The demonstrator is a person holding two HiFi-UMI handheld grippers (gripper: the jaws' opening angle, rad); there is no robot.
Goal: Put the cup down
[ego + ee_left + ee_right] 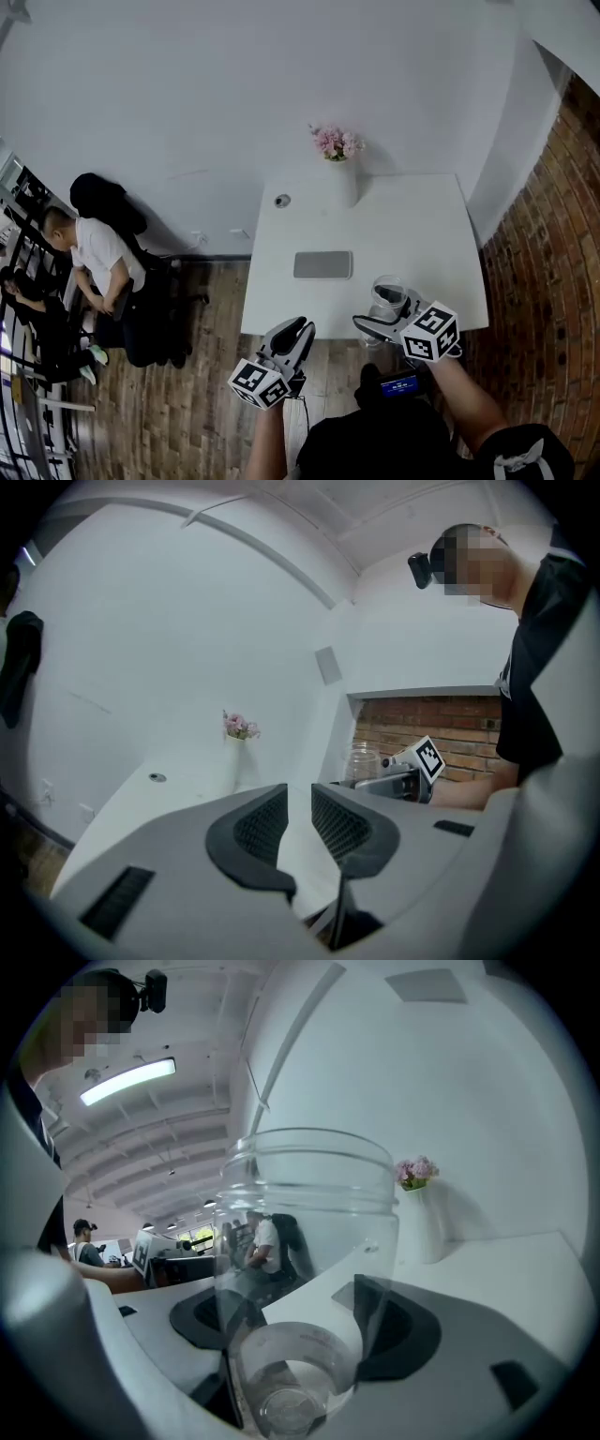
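At the near edge of the white table [412, 234], the right gripper [379, 319] clamps a clear wide-mouthed cup [388, 294]. The cup is not yet released, so lowering it and letting go appear to be left. The left gripper [296, 334], off the table's front edge, carries nothing, its jaws a narrow slit apart. Only the right gripper view shows the dark pads [412, 1335] pressing the cup's sides. Only the head view places the cup short of the flat grey pad [322, 264] and the white vase of pink flowers [343, 183]. Whether its base touches the table cannot be told.
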